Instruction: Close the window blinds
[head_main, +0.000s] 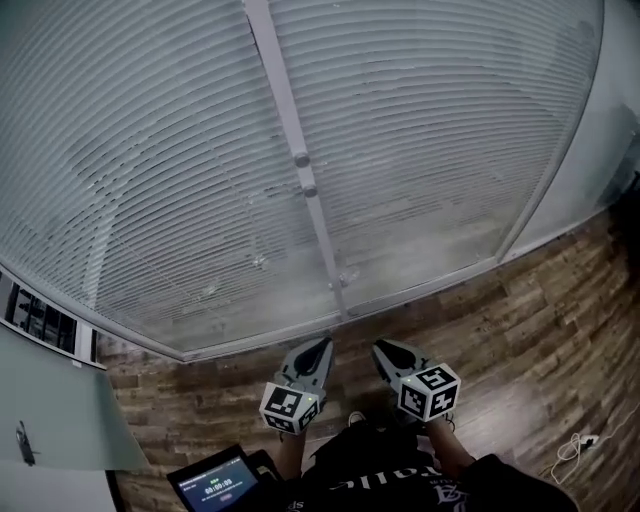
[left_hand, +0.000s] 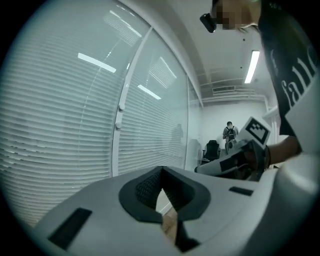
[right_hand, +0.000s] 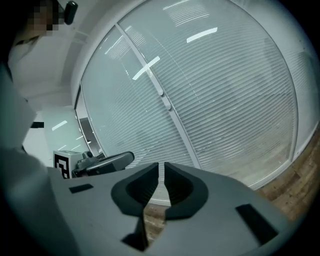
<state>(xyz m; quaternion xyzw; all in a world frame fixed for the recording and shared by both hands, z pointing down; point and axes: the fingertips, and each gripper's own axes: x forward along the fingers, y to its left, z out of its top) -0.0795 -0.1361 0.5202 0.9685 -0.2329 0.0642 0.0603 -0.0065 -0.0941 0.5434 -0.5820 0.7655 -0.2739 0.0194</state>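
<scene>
Blinds (head_main: 150, 180), thin pale horizontal slats, are hanging ahead of both grippers, touching neither. Left gripper (head_main: 322, 343) jaws are pressing together on nothing. Right gripper (head_main: 380, 347) jaws are standing barely apart, empty.

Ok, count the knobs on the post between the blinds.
2. Both sit on the post: the upper knob right above the lower knob. A small fitting further down is too blurred to call.
</scene>
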